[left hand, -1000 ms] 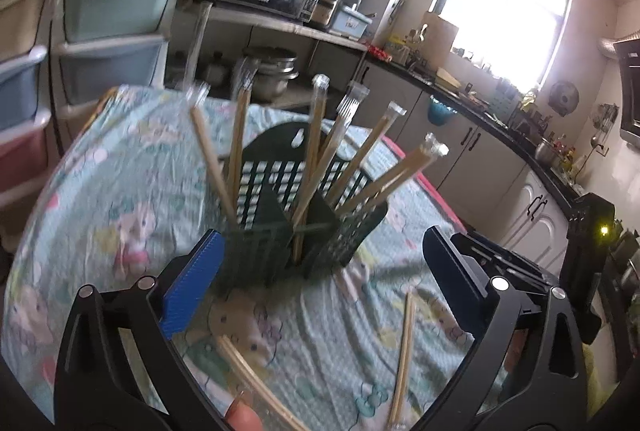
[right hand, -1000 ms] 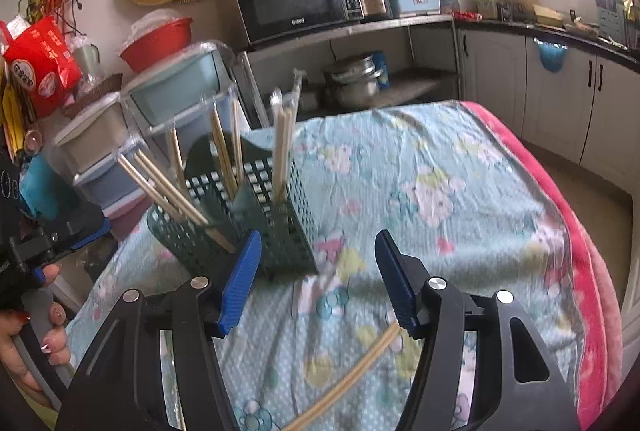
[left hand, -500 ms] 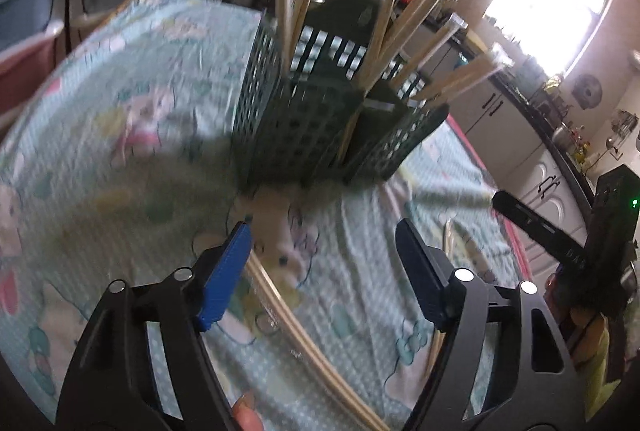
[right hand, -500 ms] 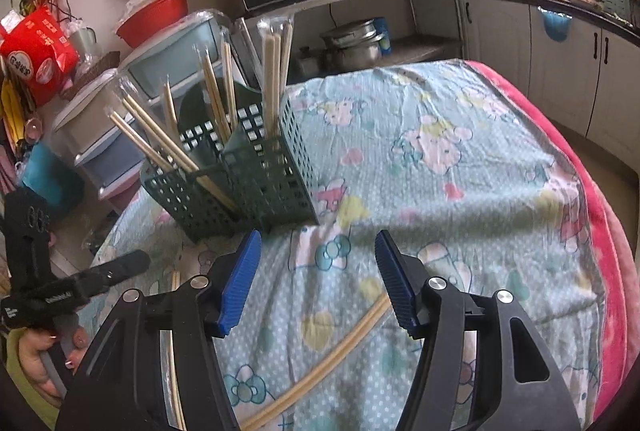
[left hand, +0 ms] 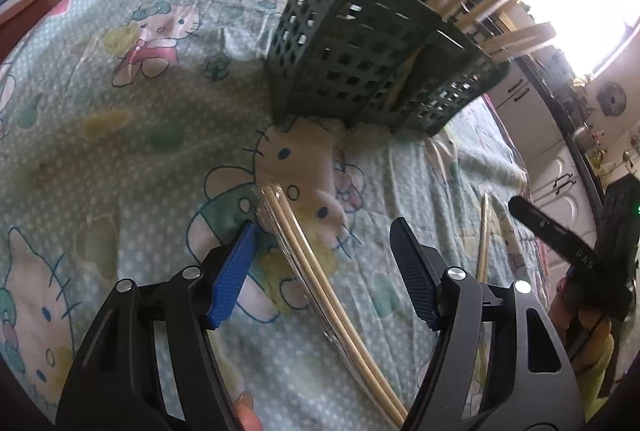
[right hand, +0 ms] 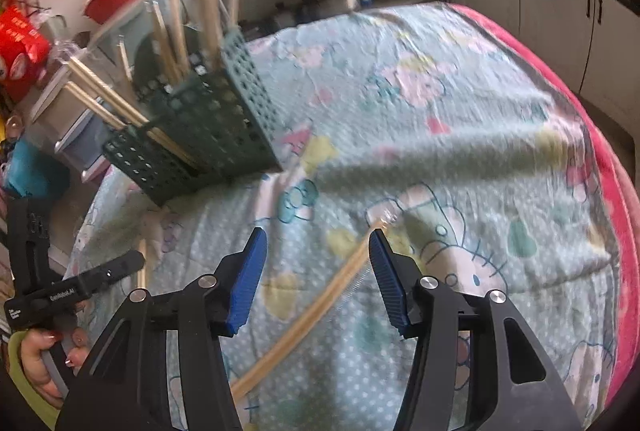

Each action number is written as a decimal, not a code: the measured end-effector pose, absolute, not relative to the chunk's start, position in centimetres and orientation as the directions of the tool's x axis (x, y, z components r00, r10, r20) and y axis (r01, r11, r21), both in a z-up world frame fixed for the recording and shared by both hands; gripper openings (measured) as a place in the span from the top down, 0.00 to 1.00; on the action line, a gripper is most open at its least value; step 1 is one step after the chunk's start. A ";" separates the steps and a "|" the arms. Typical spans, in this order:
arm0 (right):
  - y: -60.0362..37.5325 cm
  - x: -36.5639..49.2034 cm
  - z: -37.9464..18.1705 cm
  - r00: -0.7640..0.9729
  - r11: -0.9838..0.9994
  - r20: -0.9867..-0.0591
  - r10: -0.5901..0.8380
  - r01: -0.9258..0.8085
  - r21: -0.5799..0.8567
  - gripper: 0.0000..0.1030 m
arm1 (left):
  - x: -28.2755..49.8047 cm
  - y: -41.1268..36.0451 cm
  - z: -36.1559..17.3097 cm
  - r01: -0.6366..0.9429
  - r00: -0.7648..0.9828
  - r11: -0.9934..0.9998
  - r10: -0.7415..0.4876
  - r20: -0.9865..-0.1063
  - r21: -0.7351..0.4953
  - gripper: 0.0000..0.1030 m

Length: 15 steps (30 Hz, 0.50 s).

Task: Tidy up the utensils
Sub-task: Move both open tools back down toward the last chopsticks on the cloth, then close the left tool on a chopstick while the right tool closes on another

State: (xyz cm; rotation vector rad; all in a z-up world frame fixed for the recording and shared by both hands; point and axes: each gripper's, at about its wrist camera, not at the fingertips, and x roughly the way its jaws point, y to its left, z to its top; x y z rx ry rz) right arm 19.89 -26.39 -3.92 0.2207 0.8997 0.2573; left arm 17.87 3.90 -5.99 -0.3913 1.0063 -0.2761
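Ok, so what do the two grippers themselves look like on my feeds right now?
Both look alike: the left gripper and right gripper have black plastic frames with cut-out openings and silver round bolt heads. Each has two fingers lined with ribbed blue pads. In the right wrist view, the left unit's black handle carries small white lettering, too small to read reliably. No cables are visible.

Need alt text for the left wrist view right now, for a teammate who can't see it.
The open left gripper hovers over a wrapped chopstick pair lying on the cartoon-print tablecloth. Behind stands a dark green holder filled with chopsticks.
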 end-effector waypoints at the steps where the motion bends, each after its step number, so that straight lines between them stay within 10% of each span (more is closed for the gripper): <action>1: -26.6 20.1 -4.3 0.589 0.948 -0.748 0.307 -0.117 0.297 0.51 | 18.0 3.9 -6.0 0.043 0.508 0.897 -0.398 -0.763 -0.439 0.41; 7: -28.0 21.7 -6.4 0.543 0.943 -0.784 0.299 -0.043 0.330 0.51 | 19.8 3.8 -6.1 0.040 0.508 0.908 -0.378 -0.774 -0.418 0.43; 15: -27.2 23.0 -7.2 0.530 0.962 -0.810 0.250 -0.044 0.268 0.54 | 20.7 4.5 -6.4 0.008 0.541 0.944 -0.282 -0.792 -0.330 0.82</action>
